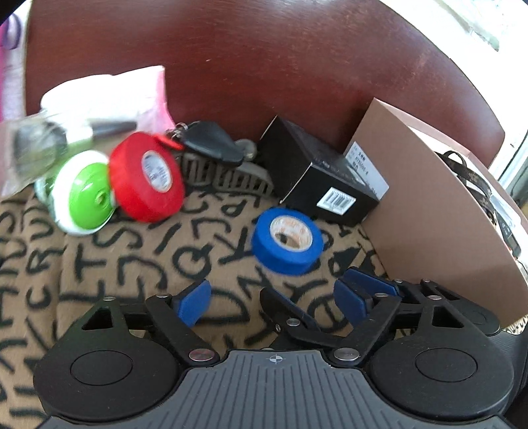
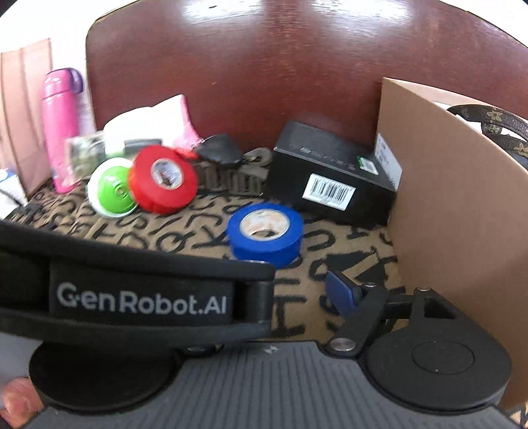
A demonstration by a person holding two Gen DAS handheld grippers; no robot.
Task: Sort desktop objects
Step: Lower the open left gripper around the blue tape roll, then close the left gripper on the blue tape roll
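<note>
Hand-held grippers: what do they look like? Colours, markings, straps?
The left hand-held gripper has black linkage arms with silver rivets, blue fingertip pads, round black side housings and a ribbed grey body bearing a crosshair mark. A black strap printed "GenRobot.AI" crosses the right hand-held gripper's view.

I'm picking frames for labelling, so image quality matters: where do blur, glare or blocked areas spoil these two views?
Left wrist view: the red tape roll, the green-and-white disc and the clear packet upper left are smeared; the blue tape roll is sharper. Right wrist view: soft throughout, glare on the wooden chair back, and a branded black strap blocks the lower left.
</note>
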